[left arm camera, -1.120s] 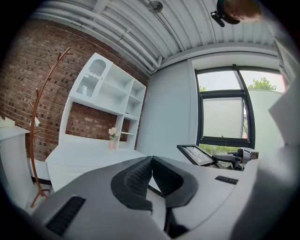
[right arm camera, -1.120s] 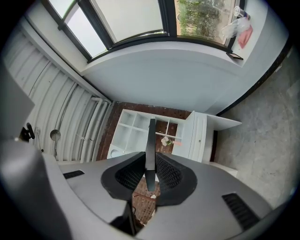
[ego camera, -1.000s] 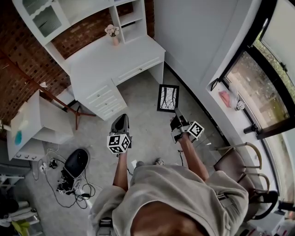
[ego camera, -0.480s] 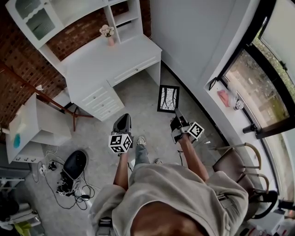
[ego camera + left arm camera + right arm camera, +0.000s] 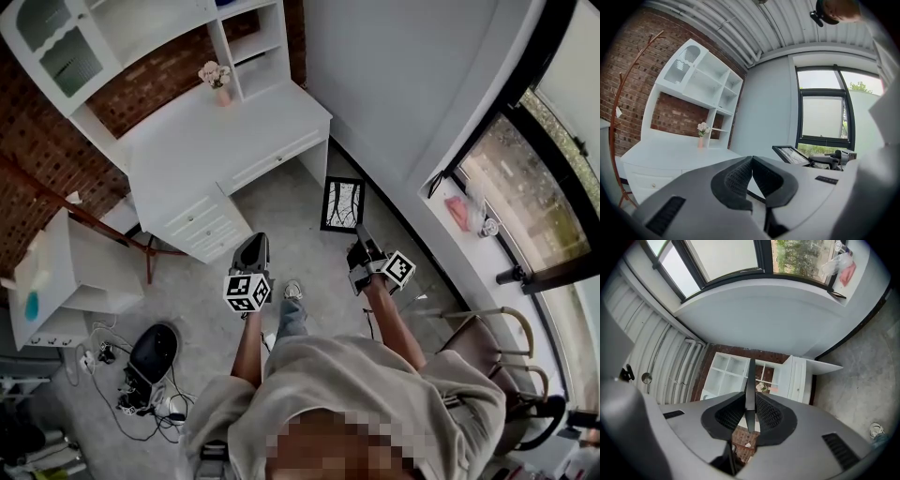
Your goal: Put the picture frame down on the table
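Observation:
The black picture frame [image 5: 342, 203] hangs in the air over the grey floor, held by its lower edge in my right gripper [image 5: 361, 239]. In the right gripper view the picture frame [image 5: 750, 390] shows edge-on between the jaws, which are shut on it. My left gripper [image 5: 249, 251] is lower left of the frame, jaws together and holding nothing; in its own view my left gripper [image 5: 751, 161] looks toward the white table [image 5: 670, 154], with the picture frame [image 5: 792, 155] at the right. The white table [image 5: 216, 131] stands ahead, left of the frame.
A small vase of flowers [image 5: 217, 80] stands at the back of the table under white shelves [image 5: 253, 42]. A window sill [image 5: 473, 211] runs on the right, a chair [image 5: 487, 347] at lower right. Cables and a black object [image 5: 150, 356] lie on the floor left.
The view has shifted forward toward the table; the table and shelves sit slightly lower and larger in view. Both grippers keep their hold and relative places.

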The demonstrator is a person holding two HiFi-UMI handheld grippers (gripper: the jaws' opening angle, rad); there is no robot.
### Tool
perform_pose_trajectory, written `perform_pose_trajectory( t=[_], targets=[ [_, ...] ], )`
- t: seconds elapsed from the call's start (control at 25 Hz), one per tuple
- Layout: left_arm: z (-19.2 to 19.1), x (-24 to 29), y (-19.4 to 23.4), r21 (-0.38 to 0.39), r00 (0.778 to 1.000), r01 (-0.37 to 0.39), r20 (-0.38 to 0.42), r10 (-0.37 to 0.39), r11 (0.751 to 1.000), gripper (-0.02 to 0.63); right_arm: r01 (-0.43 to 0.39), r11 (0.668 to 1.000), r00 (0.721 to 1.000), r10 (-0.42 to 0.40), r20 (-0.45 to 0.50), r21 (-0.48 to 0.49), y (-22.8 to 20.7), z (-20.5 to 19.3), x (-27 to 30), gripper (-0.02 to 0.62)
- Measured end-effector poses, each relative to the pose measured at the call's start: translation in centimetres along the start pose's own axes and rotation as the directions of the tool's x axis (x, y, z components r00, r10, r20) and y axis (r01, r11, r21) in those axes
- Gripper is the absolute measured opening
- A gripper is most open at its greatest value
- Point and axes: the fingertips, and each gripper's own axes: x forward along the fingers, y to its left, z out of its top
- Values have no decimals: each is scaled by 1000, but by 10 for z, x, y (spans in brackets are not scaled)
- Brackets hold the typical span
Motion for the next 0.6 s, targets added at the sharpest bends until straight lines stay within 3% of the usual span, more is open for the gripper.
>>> perform_pose_trajectory(
  t=[0.6],
  targets=[
    [53,134,105,-8,997,74,9,-74,997,17,28,999,999,-27,42,-22,-10,14,153,86]
  ],
)
